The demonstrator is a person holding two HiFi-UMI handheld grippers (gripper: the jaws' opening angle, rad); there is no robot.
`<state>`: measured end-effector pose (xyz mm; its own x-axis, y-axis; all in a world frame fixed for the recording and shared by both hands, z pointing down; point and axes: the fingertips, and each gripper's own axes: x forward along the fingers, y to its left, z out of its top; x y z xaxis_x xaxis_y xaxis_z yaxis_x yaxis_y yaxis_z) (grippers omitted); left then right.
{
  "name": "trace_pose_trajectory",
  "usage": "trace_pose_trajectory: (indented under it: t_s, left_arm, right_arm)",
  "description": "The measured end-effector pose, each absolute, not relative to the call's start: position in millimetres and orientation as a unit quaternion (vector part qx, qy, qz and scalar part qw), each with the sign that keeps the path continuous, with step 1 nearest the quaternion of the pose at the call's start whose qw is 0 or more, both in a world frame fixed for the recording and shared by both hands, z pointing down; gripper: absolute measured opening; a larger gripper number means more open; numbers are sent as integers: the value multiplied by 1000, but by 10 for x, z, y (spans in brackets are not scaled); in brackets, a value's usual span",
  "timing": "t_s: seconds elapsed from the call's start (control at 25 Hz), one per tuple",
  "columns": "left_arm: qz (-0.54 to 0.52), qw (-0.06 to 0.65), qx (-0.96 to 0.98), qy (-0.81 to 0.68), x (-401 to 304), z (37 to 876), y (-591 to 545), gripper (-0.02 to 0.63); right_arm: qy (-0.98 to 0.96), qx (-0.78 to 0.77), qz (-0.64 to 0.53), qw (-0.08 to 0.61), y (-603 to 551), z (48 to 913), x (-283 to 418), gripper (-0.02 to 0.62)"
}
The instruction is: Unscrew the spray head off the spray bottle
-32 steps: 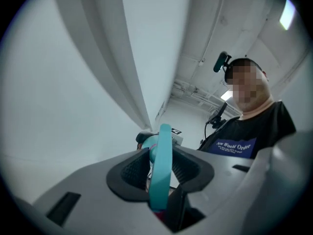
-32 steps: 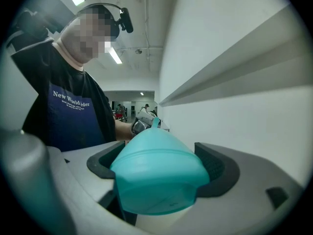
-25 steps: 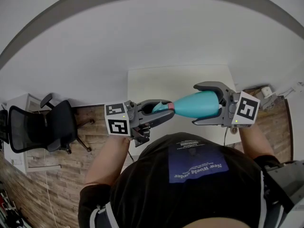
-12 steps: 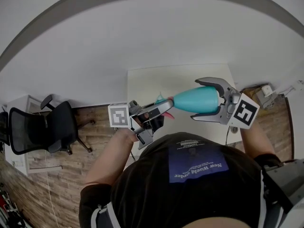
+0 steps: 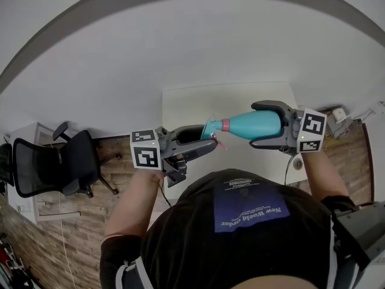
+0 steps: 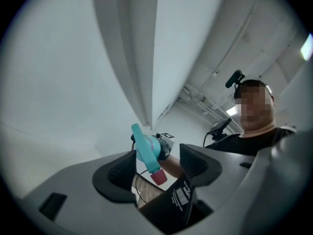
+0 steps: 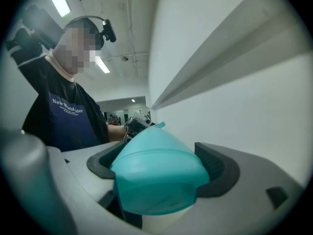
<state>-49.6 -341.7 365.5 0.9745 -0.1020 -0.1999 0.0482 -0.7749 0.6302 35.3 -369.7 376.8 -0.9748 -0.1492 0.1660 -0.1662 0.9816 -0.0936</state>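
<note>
Two changes since half a second ago. At the left gripper (image 5: 210, 137), jaws just opened off the teal plastic spray head (image 5: 211, 128): now apart, black ribbed pads (image 6: 119, 169) clear of it on both sides, head in line with the gap near the tips. Also rolled back level, with two faces of the white marker cube (image 5: 146, 151) on show instead of one. At the right gripper (image 5: 255, 125), same hold as before: clamped across the wide end of the translucent teal cone-shaped spray bottle (image 5: 249, 124), held level in the air over the white table (image 5: 240, 98), neck towards the left gripper. Turned a little, though, with a pink-red collar (image 5: 225, 125) now in sight at the neck.

Impossible to tell whether the head is any looser on its thread; seated at the collar, at least. Seen from the right gripper view, little beyond the bottle's rounded base, filling the foreground and hiding neck and head but for one teal tip. Small pink trigger (image 6: 157, 176) hard to make out in detail.

Smooth grey moulded plastic for both claw-shaped gripper bodies. Below, black mesh office chair (image 5: 42, 164) on wood-plank floor (image 5: 78, 221).
</note>
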Motion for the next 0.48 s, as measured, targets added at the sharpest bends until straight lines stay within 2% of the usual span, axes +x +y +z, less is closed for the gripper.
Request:
trace_pose_trajectory:
  t_s: [0.12, 0.2, 0.4, 0.48]
  left_arm:
    - [-74, 262, 962, -10, -575, 3698, -3278, 328]
    - [-20, 177, 984, -25, -625, 3773, -3215, 345]
    - [171, -154, 965, -126, -807, 4104, -3376, 345]
    - [216, -273, 925, -150, -837, 4151, -3449, 345]
  right_arm:
    - [-990, 77, 95, 68, -3723, 3835, 410, 446]
    - [-988, 72, 120, 61, -3742, 3839, 449, 446]
    - [-981, 46, 182, 47, -3764, 3800, 455, 446]
    - [-977, 31, 207, 43, -3759, 3801, 449, 446]
